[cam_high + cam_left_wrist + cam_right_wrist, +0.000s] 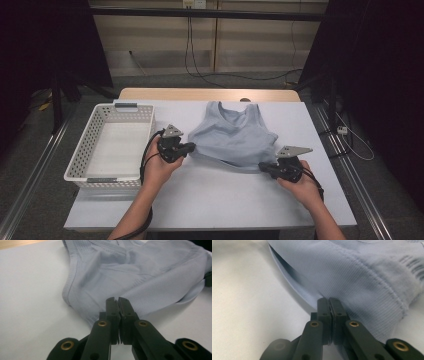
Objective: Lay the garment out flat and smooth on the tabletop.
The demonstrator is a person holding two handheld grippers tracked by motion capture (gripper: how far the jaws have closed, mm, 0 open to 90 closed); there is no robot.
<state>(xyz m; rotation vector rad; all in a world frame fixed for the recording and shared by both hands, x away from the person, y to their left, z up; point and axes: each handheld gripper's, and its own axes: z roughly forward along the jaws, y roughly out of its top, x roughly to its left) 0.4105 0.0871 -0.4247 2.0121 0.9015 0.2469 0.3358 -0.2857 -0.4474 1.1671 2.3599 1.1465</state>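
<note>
A pale blue sleeveless top (234, 134) lies on the white table (215, 200), neck at the far side and hem toward me. My left gripper (192, 147) is at the hem's left corner; in the left gripper view its jaws (117, 300) are pressed together on the edge of the ribbed fabric (140, 272). My right gripper (261, 167) is at the hem's right corner. Its jaws (328, 300) are likewise closed on the edge of the cloth (362, 272), where the hem's two layers gape slightly to the left.
An empty white slotted basket (95, 145) stands at the table's left side, close to my left hand. Bare tabletop runs between the hem and the near edge. Dark stands and cables surround the table on the floor.
</note>
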